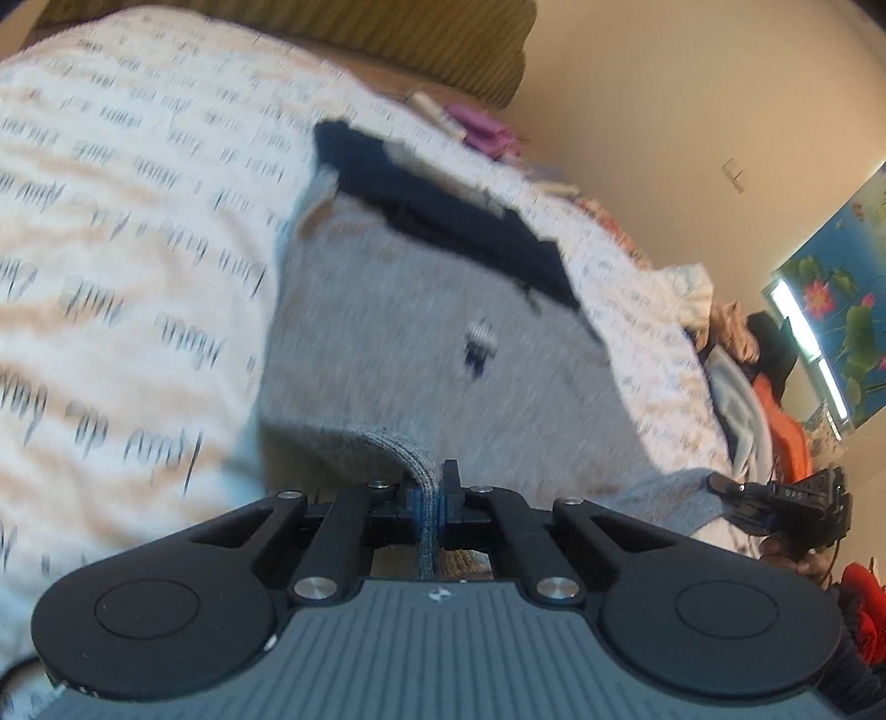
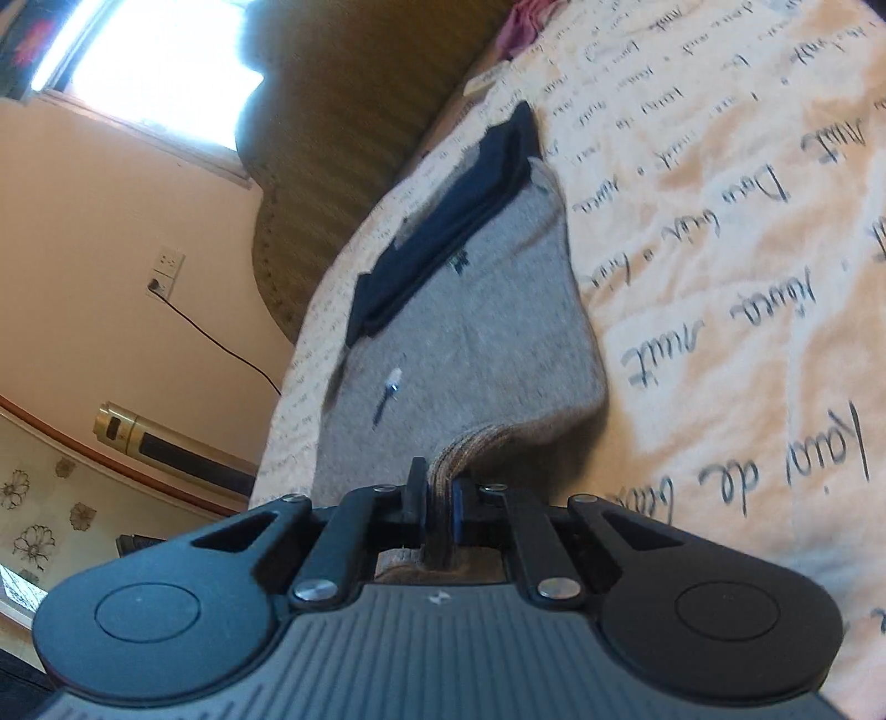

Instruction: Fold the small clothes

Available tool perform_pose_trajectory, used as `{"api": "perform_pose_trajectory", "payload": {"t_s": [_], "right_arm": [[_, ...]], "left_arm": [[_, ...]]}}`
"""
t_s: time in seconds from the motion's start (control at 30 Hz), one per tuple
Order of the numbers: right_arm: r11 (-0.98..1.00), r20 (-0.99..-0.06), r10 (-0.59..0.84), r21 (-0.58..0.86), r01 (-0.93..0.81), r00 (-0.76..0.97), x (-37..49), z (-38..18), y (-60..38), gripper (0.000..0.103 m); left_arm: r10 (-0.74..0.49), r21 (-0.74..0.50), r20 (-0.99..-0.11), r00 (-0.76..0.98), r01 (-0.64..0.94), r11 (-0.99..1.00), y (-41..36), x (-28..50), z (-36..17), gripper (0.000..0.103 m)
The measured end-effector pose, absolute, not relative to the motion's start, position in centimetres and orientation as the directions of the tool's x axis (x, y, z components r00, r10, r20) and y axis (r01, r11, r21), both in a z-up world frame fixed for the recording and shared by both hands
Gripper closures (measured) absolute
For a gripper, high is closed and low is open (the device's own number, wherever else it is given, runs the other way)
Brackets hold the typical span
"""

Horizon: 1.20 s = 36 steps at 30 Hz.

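A small grey garment (image 1: 421,343) with a dark navy band (image 1: 443,221) at its far end lies on a white blanket with script print (image 1: 122,232). My left gripper (image 1: 431,495) is shut on the garment's near ribbed edge. In the right wrist view the same grey garment (image 2: 476,332) with its navy band (image 2: 443,221) stretches away, and my right gripper (image 2: 439,501) is shut on its near ribbed edge. The right gripper (image 1: 786,501) also shows at the right of the left wrist view, holding the grey cloth.
An olive striped cushion (image 1: 387,33) lies beyond the blanket. A heap of mixed clothes (image 1: 758,387) sits at the right. In the right wrist view the blanket's edge (image 2: 293,399) drops off to the left, with a wall socket and cable (image 2: 166,271) beyond.
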State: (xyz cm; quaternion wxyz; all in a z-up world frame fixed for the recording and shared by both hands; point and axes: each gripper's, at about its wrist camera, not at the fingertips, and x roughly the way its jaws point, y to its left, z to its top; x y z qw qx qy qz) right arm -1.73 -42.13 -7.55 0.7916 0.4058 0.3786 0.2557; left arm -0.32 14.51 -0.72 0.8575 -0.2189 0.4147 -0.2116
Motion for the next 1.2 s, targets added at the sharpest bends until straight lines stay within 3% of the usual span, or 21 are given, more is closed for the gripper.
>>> {"api": "perform_pose_trajectory", "payload": {"t_s": [0.37,0.7,0.8,0.9,1.03,1.13,1.2], "right_arm": [[0.440,-0.222,0.689,0.885,-0.155,0.689,12.0,-6.0,-43.0,0.096],[0.392,-0.168,0.660,0.909,-0.144,0.732,27.5,-5.9,-43.6,0.096],[0.423,-0.206,0.651,0.898,-0.124,0.731,31.7,-6.4,-43.3,0.096],[0.555,-0.330,0.645,0.822,-0.127,0.689,33.7,-6.8,-41.9,0.093],[0.696,-0.462,0.648,0.682,-0.225,0.605,32.5,-7.0,-39.6,0.092],[0.730,-0.500,0.657,0.607,-0.313,0.564,30.8,-6.4,-38.8,0.092],[0.757,-0.523,0.644,0.544,-0.362,0.558,29.7,-5.5,-38.5,0.085]], "left_arm": [[-0.546,-0.614,-0.513,0.662,0.161,0.773,13.9,14.0,2.1,0.100],[-0.474,-0.585,-0.509,0.718,0.116,0.803,13.9,28.7,3.2,0.100],[-0.457,-0.550,-0.539,0.707,0.115,0.827,13.0,31.9,2.5,0.100],[-0.472,-0.536,-0.551,0.688,0.141,0.832,12.5,32.2,1.4,0.100],[-0.487,-0.518,-0.554,0.675,0.178,0.837,12.8,29.8,0.4,0.100],[-0.490,-0.521,-0.552,0.675,0.180,0.834,13.6,28.2,0.3,0.100],[-0.491,-0.524,-0.548,0.677,0.179,0.833,14.0,27.6,0.5,0.100]]}}
